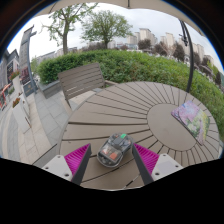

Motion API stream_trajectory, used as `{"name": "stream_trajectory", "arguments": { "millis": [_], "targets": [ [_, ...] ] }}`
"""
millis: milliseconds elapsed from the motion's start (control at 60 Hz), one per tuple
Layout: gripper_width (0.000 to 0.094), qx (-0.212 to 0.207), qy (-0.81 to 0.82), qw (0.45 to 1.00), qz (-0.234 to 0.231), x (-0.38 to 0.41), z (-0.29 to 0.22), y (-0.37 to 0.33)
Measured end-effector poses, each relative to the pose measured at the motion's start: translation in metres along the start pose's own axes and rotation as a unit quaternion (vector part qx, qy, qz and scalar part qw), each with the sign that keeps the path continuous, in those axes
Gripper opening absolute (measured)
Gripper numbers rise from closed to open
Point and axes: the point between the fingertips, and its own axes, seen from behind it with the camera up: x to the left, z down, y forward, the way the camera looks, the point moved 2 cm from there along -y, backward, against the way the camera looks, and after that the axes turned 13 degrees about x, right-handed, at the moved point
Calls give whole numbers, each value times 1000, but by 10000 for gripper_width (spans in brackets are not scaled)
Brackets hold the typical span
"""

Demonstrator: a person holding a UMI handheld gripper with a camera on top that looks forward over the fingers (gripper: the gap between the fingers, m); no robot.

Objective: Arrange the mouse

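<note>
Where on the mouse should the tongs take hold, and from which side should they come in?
Take the mouse across its two long flanks, near the middle of its body. It lies on the round wooden table between the open tongs, its length running roughly along the fingers, so coming straight forward and low from the near side probably suits best.

Soft outdoor daylight fills the scene, even and fairly bright, with the pale sky (150, 18) from 11 to 2 o'clock washed out almost to white. Shadows are weak: a faint dark patch lies under the mouse (114, 150) on the round wooden table (120, 115), and the hedge (130, 65) looks darker underneath. Perhaps the sky is overcast, though the view is too coarse to be sure. The wide lens bends everything strongly; the table slats curve and the buildings (160, 40) lean inward. Detail softens toward the rim, and the trees (100, 25) look slightly smeared.
</note>
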Motion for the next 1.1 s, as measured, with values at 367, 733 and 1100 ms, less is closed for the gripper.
{"name": "stream_trajectory", "arguments": {
  "millis": [367, 733, 1100],
  "targets": [
    [748, 6, -49, 999, -8, 18, -22, 25],
    [416, 9, -27, 998, -56, -31, -66, -46],
    [416, -32, -44, 996, 73, -337, -151, -20]
  ]
}}
